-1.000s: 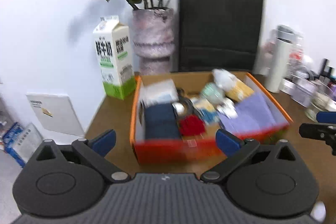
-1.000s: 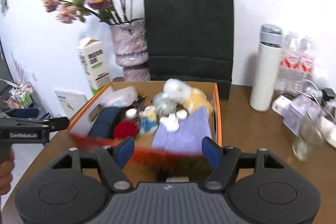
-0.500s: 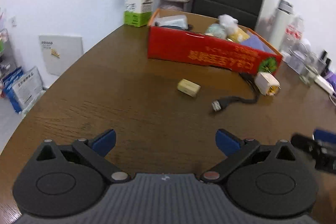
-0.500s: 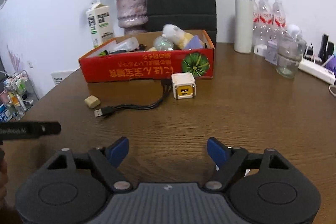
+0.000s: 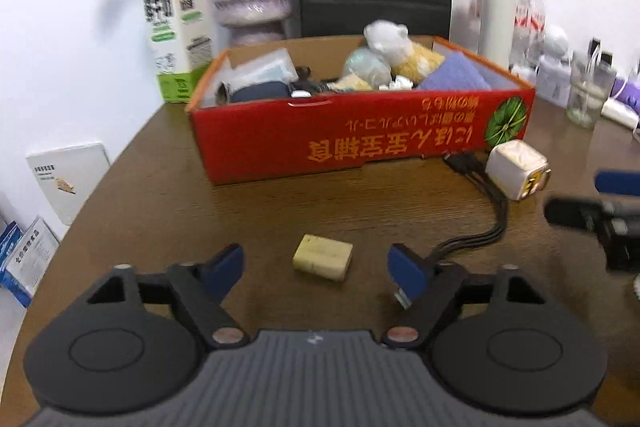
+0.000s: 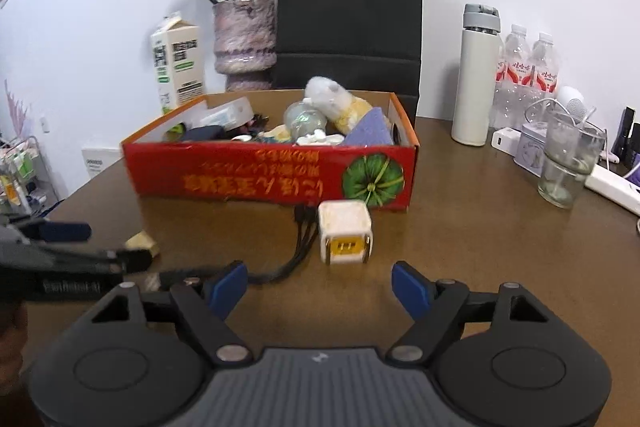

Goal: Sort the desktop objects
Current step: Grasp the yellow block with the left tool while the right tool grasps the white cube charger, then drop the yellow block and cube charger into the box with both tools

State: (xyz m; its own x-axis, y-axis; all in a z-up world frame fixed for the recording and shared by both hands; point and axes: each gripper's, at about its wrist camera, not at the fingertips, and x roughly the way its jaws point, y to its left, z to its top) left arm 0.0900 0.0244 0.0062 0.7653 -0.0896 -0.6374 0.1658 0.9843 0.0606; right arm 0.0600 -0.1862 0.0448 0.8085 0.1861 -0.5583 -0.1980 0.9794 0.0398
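- My left gripper [image 5: 316, 265] gapes, released, around a pale yellow rectangular eraser block [image 5: 323, 257].
- My right gripper [image 6: 320, 281] too, before a white cube charger [image 6: 345, 237]; only its view shows yellow sockets.

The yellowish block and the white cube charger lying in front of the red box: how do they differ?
The yellowish block is flat, plain and lies alone, apart from the box; the white cube charger is taller, has a yellow face with slots, and black cables run beside it. The block lies between the open left gripper's fingers, the charger ahead of the open right gripper. Both rest on the brown table, outside the red box.
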